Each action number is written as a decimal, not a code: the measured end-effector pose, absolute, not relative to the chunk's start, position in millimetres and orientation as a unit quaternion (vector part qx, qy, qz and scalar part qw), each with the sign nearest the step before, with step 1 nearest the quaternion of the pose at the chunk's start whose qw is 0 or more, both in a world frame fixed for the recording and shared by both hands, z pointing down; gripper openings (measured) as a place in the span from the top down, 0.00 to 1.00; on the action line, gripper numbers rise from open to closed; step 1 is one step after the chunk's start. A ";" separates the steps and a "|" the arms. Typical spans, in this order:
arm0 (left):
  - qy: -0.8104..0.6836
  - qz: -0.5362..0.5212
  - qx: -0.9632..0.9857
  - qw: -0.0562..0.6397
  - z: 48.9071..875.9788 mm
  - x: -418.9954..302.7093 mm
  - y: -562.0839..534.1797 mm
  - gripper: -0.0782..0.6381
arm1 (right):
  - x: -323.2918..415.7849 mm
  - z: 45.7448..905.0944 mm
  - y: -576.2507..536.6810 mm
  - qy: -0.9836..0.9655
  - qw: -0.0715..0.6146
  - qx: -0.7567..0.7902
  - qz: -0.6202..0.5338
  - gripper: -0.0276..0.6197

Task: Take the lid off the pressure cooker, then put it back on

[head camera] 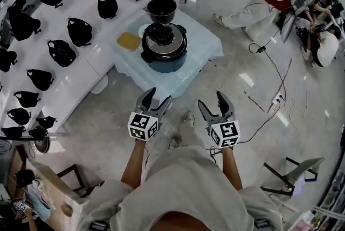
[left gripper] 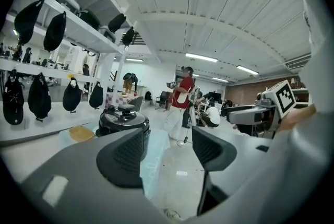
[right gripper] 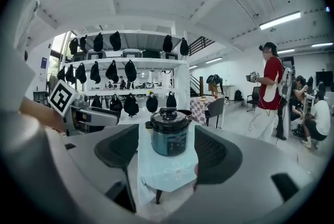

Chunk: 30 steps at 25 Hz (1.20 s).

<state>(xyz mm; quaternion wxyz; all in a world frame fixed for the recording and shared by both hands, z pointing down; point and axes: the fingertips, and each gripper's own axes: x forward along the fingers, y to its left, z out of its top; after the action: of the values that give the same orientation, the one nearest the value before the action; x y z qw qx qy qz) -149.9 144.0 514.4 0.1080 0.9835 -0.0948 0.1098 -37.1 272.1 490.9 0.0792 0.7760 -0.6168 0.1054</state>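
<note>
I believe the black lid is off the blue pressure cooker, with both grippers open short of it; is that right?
No: the right gripper view shows the black lid on the blue pressure cooker; left gripper and right gripper are open, short of it.

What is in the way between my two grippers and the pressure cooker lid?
Nothing visible. Both the left gripper and right gripper are open and empty, short of the table; only bare floor lies between them and the lid. The black pot sits behind the cooker, off that path.
</note>
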 end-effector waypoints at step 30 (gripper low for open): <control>-0.303 0.096 0.944 0.092 482.1 55.6 -38.8 0.52 | 228.8 507.8 51.6 -0.748 0.074 0.646 0.130 0.47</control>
<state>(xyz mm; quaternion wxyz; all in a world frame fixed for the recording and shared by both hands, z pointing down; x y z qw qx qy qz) 55.6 -38.8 482.1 0.0918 0.9439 -0.3026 0.0956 228.8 51.6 507.8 0.0736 0.6462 -0.7484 0.1298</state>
